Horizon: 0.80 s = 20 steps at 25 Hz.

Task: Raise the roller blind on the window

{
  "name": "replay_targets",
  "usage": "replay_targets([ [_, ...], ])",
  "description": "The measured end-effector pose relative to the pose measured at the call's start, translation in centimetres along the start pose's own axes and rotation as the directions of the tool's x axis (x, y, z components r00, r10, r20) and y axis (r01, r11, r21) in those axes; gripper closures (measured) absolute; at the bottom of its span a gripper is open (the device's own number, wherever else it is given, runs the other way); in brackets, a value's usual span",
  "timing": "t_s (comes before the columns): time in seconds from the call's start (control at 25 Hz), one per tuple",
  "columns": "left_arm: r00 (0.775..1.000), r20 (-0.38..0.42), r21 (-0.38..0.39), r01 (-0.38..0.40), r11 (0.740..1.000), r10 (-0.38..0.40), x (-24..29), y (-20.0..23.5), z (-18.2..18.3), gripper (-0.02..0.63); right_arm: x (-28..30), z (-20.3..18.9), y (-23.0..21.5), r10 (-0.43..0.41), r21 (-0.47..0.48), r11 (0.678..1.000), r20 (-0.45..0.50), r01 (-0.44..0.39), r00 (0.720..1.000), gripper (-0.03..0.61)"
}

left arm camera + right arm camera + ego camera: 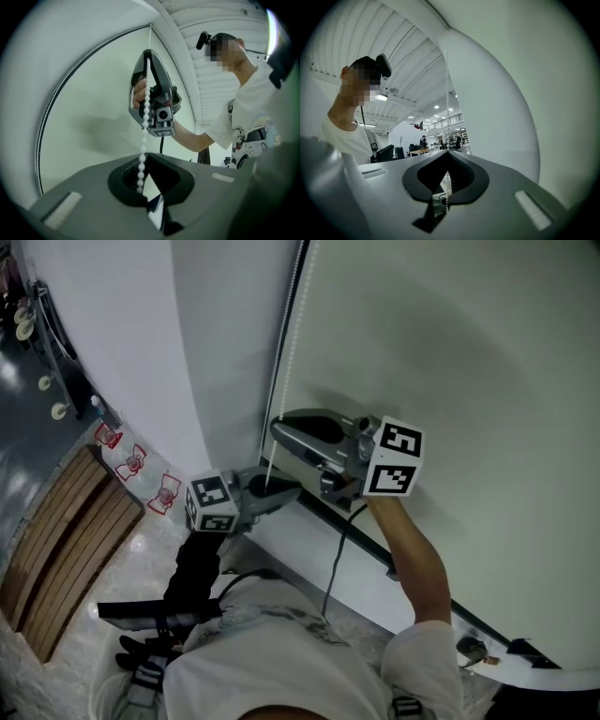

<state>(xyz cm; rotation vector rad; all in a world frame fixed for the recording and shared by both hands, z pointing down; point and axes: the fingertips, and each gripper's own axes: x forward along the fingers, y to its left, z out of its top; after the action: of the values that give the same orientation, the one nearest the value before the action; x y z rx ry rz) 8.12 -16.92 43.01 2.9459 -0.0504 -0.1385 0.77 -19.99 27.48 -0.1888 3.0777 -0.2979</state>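
At the blind, your right gripper is clamped on the chain. Your left gripper pinches it lower down.

Beneath me the pale marbled floor carries a slatted wooden board lying flat, and clear red-printed packets sit along the wall's foot.

We lose the bead chain where it drops into the dark hollow of the left tongs, so we cannot tell whether they pinch it. In the head view, chain and roller blind run off the top edge. The distant figures in the right gripper view are too small to make out.
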Motion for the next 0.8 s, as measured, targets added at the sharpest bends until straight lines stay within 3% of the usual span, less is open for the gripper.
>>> replay_targets([
  [0.24,1.0,-0.001,0.002,0.0,1.0,0.0,0.0,0.1,0.1,0.616,0.2,-5.0,-0.1,-0.012,0.031,0.999,-0.109,0.016,0.994,0.575],
  [0.4,1.0,-0.002,0.003,0.002,1.0,-0.002,0.0,0.1,0.0,0.617,-0.3,-7.0,-0.2,-0.008,0.09,0.996,-0.101,0.017,0.995,0.574],
  [0.56,1.0,-0.003,0.007,0.008,1.0,-0.008,0.2,0.0,0.1,0.617,-0.9,-5.6,-1.0,-0.048,0.013,0.999,-0.085,0.049,0.995,0.561],
  [0.64,1.0,-0.003,0.004,0.012,1.0,-0.012,0.3,-0.2,0.0,0.617,-1.0,-3.8,-1.3,-0.049,0.003,0.999,-0.061,0.049,0.997,0.453],
  [0.8,1.0,-0.002,0.001,0.018,1.0,-0.018,0.5,-0.2,0.0,0.617,-0.7,2.3,-2.0,-0.049,-0.054,0.997,0.008,0.049,0.999,0.422],
])
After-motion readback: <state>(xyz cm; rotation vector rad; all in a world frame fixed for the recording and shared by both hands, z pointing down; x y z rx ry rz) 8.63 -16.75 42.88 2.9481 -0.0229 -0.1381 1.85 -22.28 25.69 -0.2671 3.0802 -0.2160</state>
